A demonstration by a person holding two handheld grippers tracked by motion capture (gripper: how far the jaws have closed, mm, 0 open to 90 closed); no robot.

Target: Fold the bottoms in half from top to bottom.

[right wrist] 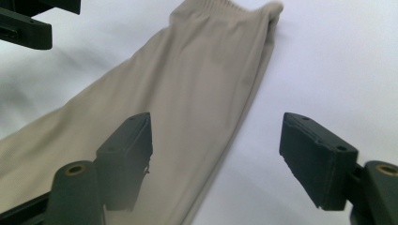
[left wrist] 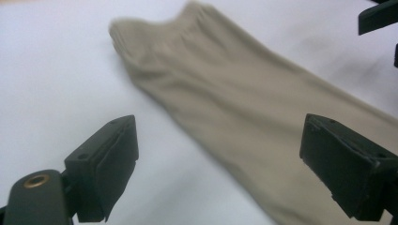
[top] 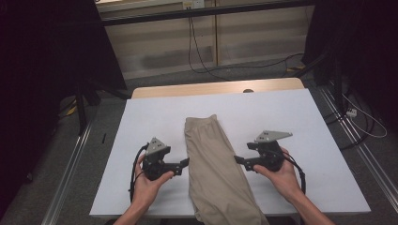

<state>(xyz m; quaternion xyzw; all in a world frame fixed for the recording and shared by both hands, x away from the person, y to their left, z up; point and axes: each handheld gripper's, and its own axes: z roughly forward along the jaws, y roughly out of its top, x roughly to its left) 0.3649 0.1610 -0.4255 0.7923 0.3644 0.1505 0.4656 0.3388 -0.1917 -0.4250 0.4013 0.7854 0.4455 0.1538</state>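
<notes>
A beige folded garment (top: 218, 168) lies lengthwise on the white table (top: 291, 112), its ribbed waistband at the far end and its near end hanging over the front edge. The left gripper (top: 186, 162) is held just left of the cloth, jaws pointing right toward it and open, with nothing between them. The right gripper (top: 238, 160) sits at the cloth's right edge, pointing left, also open and empty. In the left gripper view the garment (left wrist: 225, 93) runs diagonally beyond the open left gripper (left wrist: 220, 168). In the right gripper view the garment (right wrist: 187, 84) lies under the left jaw of the right gripper (right wrist: 216, 164).
The white table top has bare surface on both sides of the garment. A wooden strip (top: 216, 87) runs along its far edge. Cables (top: 202, 56) lie on the floor behind, with dark stands at both sides.
</notes>
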